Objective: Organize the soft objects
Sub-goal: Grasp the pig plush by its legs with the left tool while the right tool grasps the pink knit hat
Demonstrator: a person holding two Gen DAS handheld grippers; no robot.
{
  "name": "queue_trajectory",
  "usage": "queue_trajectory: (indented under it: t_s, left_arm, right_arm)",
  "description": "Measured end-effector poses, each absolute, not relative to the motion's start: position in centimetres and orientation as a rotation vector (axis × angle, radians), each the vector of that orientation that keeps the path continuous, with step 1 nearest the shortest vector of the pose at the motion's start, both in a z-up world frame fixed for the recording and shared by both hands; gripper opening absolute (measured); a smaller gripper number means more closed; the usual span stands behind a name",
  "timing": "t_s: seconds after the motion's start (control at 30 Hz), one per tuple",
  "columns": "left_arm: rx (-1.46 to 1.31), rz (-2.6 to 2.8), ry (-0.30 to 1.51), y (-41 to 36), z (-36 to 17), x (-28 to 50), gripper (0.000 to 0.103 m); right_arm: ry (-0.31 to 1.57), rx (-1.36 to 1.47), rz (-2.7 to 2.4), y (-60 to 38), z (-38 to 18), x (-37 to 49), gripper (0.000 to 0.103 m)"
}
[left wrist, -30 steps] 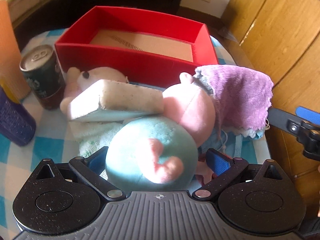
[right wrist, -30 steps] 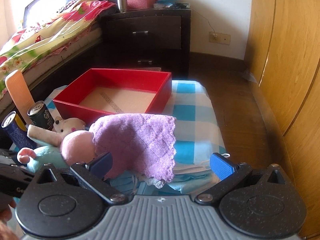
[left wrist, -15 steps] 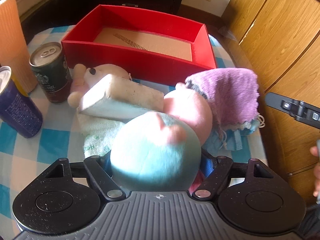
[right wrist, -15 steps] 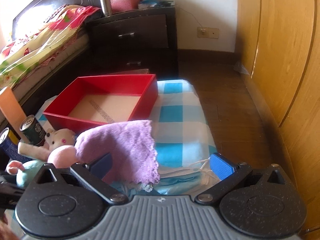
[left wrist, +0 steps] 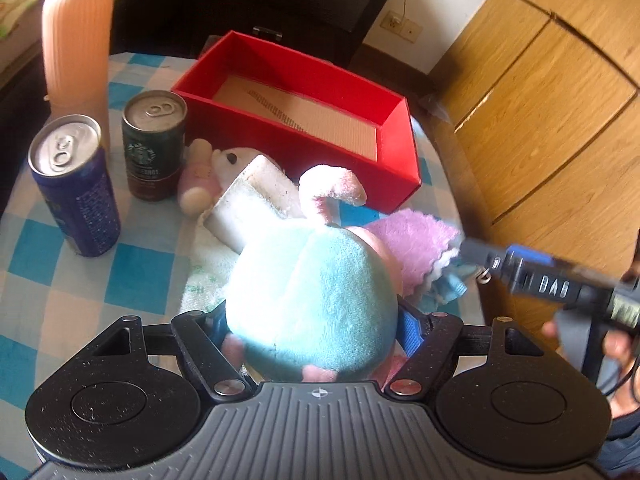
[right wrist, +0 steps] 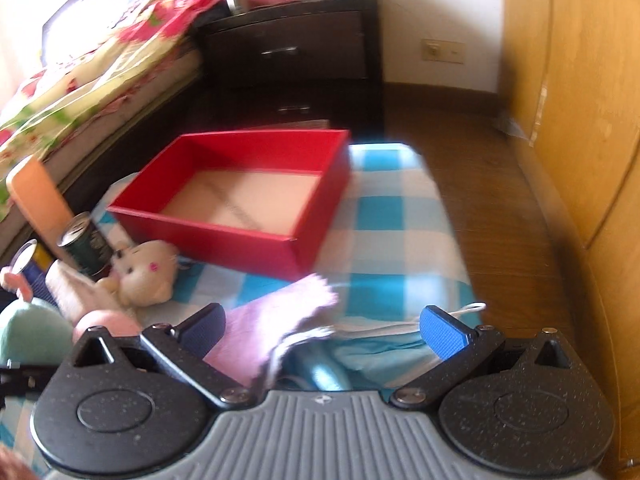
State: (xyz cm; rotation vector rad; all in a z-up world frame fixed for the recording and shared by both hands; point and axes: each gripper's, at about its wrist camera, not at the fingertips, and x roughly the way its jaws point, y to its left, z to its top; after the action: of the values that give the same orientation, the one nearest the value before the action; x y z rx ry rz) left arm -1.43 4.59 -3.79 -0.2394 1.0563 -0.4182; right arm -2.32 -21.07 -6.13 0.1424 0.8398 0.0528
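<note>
Starbucks logo on dark green can (left wrist: 154, 146); "DAB" on right gripper (left wrist: 554, 286) body

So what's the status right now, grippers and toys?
Left gripper closing on the round pale-blue plush toy, pads pressing it. Right gripper open over the lilac knitted cloth. Red cardboard box holds nothing; white sponge block lies between.

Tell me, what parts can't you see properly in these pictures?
- Left wrist view: the turquoise plush toy, pinched in the left hand-held gripper as its jaws close, hides its own face and most of the purple cloth.
- Left wrist view: the small white plush is half hidden by the white sponge block.
- Right wrist view: motion blur smears the red box; the open right hand-held gripper covers the blue face masks.
</note>
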Motion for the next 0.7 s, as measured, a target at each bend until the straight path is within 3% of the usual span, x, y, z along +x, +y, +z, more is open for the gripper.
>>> queue_trajectory:
  t_s: [0.37, 0.43, 0.5, 0.7]
  left_arm:
    - [-0.283, -0.396, 1.005, 5.2, -2.1, -0.7, 0.074]
    - [-0.287, -0.397, 1.007, 4.9, -2.2, -0.6, 0.074]
    - [-0.287, -0.403, 1.006, 4.8, -2.4, -0.4, 0.074]
    - [-0.279, -0.432, 1.025, 4.0, -3.0, -0.2, 0.071]
  right_arm:
    - [1.018, -0.014, 0.371, -16.4, -10.1, -5.1, 0.084]
    - [1.057, -0.045, 0.402, -15.7, -11.2, -5.5, 0.075]
    - [1.099, -0.051, 0.436, -15.1, -12.1, -5.6, 0.055]
    - [1.135, -0.085, 0.473, -13.5, -13.5, -5.7, 0.036]
